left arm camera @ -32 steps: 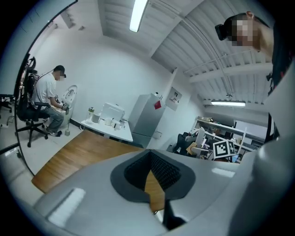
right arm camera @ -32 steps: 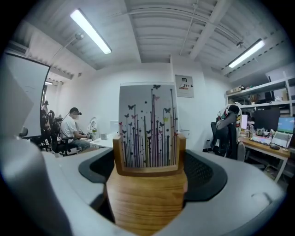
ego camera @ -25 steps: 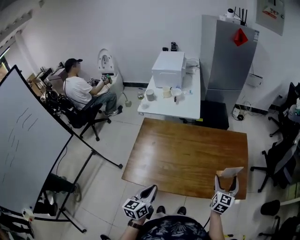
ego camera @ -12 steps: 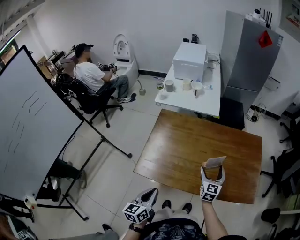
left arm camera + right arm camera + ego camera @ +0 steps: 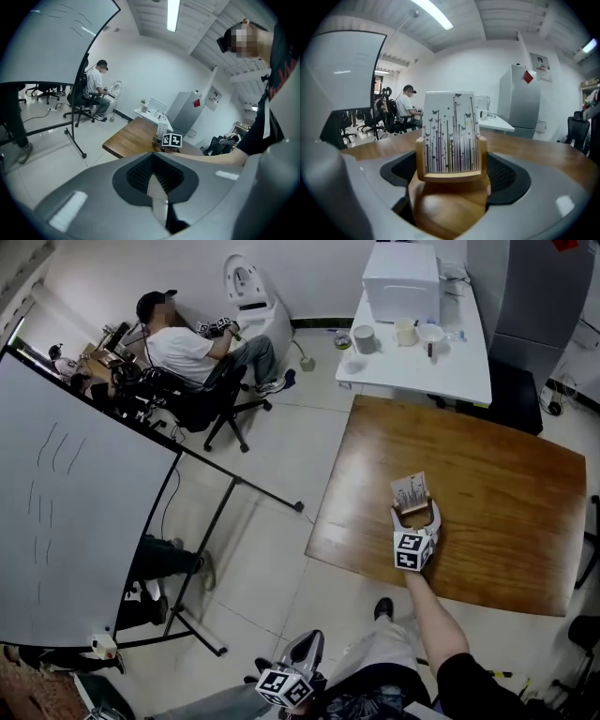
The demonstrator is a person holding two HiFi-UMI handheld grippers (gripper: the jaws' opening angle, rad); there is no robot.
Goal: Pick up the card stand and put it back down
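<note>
Our right tool (image 5: 417,519) is clamped on the wooden card stand (image 5: 412,495) near the counter's (image 5: 506,484) front edge. Meanwhile our left tool (image 5: 306,652) hangs off the counter, jaws together, empty.

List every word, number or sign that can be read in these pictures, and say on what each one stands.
No text can be read anywhere.
On the card in the wooden stand: only thin lines and butterflies, no words.
On the red diamond sign on the fridge: too blurred.
On the poster beside it: too small.
On the whiteboard: faint strokes only.
</note>
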